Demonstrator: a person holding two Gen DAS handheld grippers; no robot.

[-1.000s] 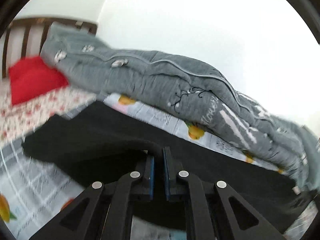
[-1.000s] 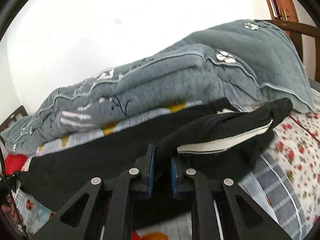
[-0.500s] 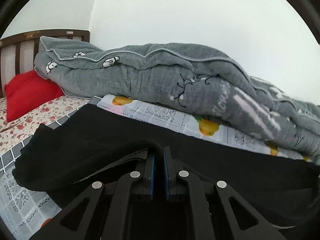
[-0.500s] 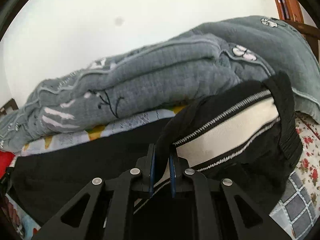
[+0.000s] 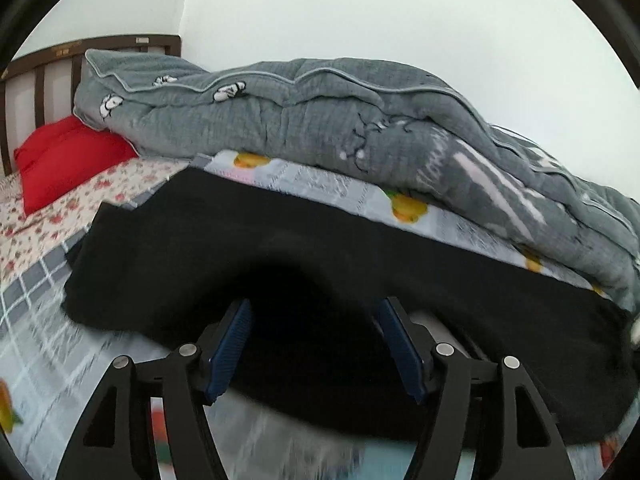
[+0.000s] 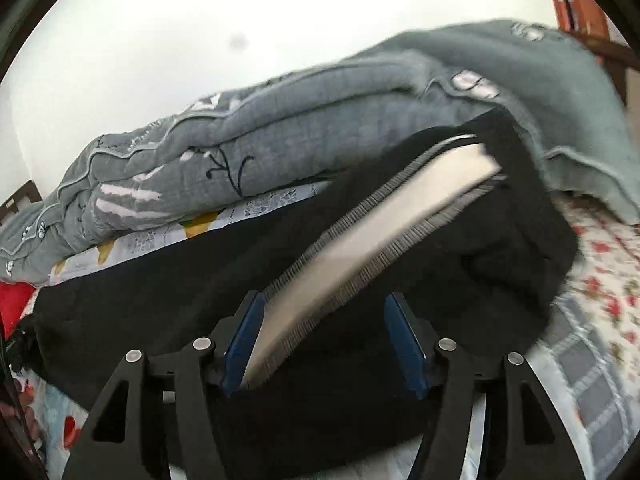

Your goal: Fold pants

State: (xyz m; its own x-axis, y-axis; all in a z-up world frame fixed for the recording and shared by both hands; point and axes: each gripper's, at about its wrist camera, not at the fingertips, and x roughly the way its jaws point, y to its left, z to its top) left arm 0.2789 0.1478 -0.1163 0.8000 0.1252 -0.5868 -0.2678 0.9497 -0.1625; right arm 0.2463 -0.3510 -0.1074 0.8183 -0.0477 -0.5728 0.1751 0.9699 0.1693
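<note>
Both grippers have just let go. The left gripper (image 5: 314,342) and right gripper (image 6: 324,338), clamped on black fabric half a second ago, have just been opening and now stand released, blue pads well apart. Cloth lies slack between the jaws, pressed by neither pad, though in the right wrist view the waistband brushes one pad. The lifted fold has dropped.

The black pants (image 5: 240,248) lie on the bedsheet (image 5: 44,344), just in front of the grey quilt (image 5: 320,120). Their long axis runs parallel to the quilt's front edge. In the right wrist view, the waistband lining (image 6: 372,240) is exposed, pale with stitched borders, at the end away from the red pillow (image 5: 68,160).

Judgement: one lengthwise fold appears laid; a further fold along the length probably remains.
</note>
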